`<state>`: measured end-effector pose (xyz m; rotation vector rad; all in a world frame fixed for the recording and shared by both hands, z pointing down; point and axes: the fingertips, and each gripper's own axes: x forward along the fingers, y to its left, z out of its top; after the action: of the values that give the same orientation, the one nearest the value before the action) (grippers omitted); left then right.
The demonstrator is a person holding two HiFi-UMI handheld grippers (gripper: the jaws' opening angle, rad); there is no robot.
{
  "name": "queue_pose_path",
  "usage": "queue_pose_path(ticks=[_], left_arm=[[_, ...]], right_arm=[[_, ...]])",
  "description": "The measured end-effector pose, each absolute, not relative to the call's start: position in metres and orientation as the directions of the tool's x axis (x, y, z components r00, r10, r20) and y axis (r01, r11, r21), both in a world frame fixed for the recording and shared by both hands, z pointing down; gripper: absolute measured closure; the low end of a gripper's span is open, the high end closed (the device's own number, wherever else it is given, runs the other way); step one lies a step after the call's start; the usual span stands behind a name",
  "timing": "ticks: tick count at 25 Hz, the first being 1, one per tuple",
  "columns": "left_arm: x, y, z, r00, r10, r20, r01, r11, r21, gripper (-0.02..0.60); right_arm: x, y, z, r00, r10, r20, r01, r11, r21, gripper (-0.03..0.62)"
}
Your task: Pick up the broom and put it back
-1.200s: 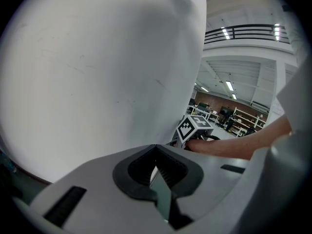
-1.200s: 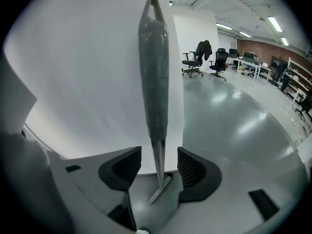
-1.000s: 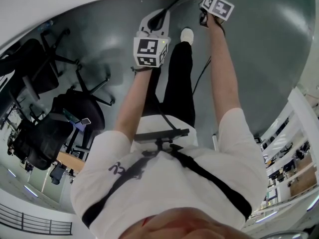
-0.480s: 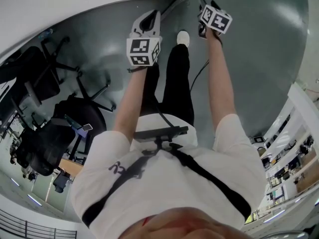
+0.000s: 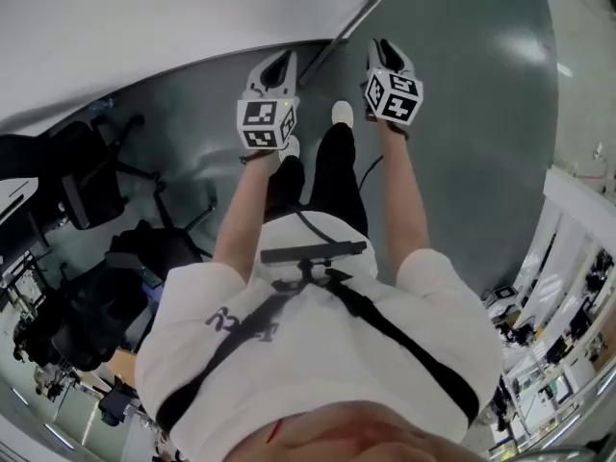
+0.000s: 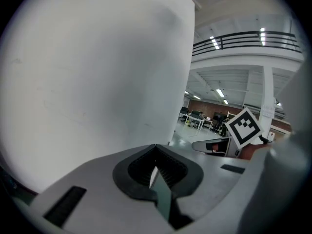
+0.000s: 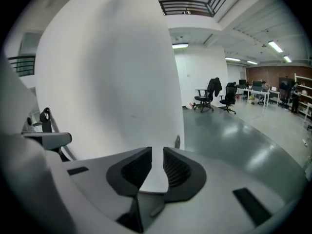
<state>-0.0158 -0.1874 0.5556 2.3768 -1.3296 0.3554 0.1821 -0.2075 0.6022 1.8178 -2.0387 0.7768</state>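
A thin dark rod (image 5: 339,29), perhaps the broom's handle, runs along the foot of the white wall (image 5: 192,17); no broom head shows. My left gripper (image 5: 279,65) is held up in front of the body, left of the rod and apart from it. In its own view the left gripper (image 6: 155,155) has its jaws together, empty, facing the wall (image 6: 97,67). My right gripper (image 5: 381,52) hangs just right of the rod. The right gripper (image 7: 157,152) has just been closing; a narrow gap remains and only wall shows through it.
Black office chairs (image 5: 91,176) stand on the grey floor (image 5: 462,114) at the left, and two more chairs (image 7: 209,97) stand farther off. A white shoe (image 5: 342,114) and a dark cable (image 5: 371,166) lie below the grippers. Shelving (image 5: 568,258) lines the right.
Both grippers have risen toward the camera and sit lower in the head view. The right one has drawn back from the rod at the wall's foot.
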Motion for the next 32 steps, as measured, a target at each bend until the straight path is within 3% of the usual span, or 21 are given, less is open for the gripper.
queue_pose_path(ticks=[6,13,22,32], left_arm=[[-0.032,-0.166,0.466,0.550,-0.791,0.268,-0.835,-0.515,0.192,0.569],[-0.053,-0.126,0.389,0.572,-0.807,0.145,-0.820,-0.559,0.122,0.569],[-0.066,-0.098,0.334,0.587,-0.808,0.045,-0.809,-0.584,0.068,0.569],[-0.064,-0.077,0.321,0.625,-0.781,0.000,-0.779,-0.624,0.059,0.569]], right_arm=[[0.130,-0.180,0.470,-0.178,-0.920,0.348,-0.980,0.131,-0.153,0.587],[0.078,-0.121,0.381,-0.209,-0.956,0.203,-0.966,0.170,-0.194,0.588],[0.042,-0.088,0.311,-0.180,-0.983,0.038,-0.979,0.175,-0.108,0.588],[0.040,-0.059,0.297,-0.116,-0.993,-0.013,-0.989,0.117,-0.089,0.588]])
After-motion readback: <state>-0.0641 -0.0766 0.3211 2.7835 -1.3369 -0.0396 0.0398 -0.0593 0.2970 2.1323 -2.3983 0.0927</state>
